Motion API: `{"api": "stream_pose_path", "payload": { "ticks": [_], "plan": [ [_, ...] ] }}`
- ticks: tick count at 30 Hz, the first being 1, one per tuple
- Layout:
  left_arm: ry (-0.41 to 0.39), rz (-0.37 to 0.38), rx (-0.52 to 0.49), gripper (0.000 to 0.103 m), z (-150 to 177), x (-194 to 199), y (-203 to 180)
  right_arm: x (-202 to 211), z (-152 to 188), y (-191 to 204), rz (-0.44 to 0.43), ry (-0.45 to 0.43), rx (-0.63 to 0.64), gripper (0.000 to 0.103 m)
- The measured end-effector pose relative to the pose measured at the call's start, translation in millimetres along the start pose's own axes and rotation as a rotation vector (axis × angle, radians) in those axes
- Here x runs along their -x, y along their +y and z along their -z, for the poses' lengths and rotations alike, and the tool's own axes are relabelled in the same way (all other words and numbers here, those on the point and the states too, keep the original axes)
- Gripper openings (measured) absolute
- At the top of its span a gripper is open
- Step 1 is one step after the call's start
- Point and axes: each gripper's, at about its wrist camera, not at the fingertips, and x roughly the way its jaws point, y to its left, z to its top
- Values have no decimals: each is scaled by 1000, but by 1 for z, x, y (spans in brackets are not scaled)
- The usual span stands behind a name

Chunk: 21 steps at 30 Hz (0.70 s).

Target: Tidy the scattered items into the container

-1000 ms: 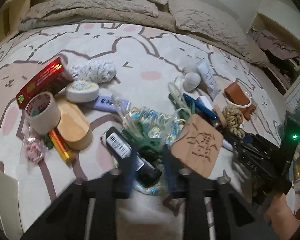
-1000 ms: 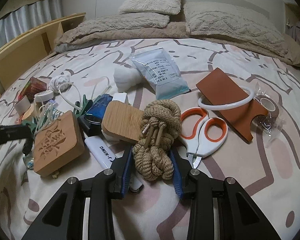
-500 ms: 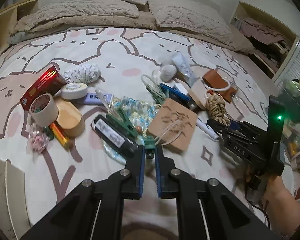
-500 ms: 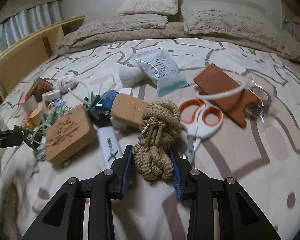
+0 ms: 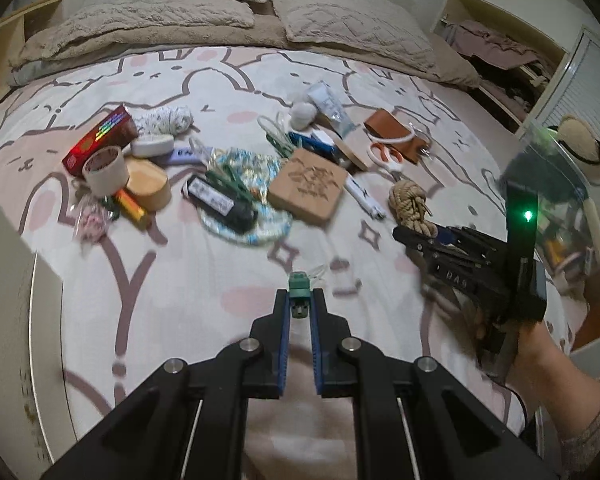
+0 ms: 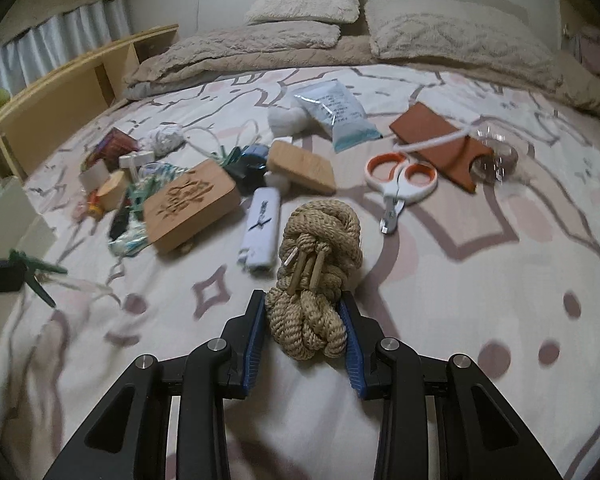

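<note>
The right gripper [image 6: 305,322] jaws clamp a soft, light rope bundle [image 6: 314,276] low around its coils, above the bed's [image 6: 480,280] near edge. The left gripper [image 5: 300,306] jaws, nearly closed, pinch a small stiff green clip [image 5: 299,289].

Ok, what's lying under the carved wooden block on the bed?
The carved wooden block rests tilted, one edge on a crinkly patterned wrapper. A small tan lump peeks out underneath. Anything further beneath is covered.
</note>
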Motion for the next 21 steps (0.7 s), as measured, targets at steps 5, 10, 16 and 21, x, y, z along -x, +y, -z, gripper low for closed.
{"api": "stream_pose_path", "payload": {
  "ticks": [5,10,16,21],
  "plan": [
    [10,11,-19,10,18,15,-3,18,15,-12,-58,16,-101,36],
    [24,14,-29,10,32,23,-1,35,34,0,-61,38,-67,36],
    [54,34,-67,10,55,27,-3,55,50,18,-76,85,-11,36],
    [91,51,-106,10,76,26,-5,72,67,34,-108,128,35,36]
  ]
}}
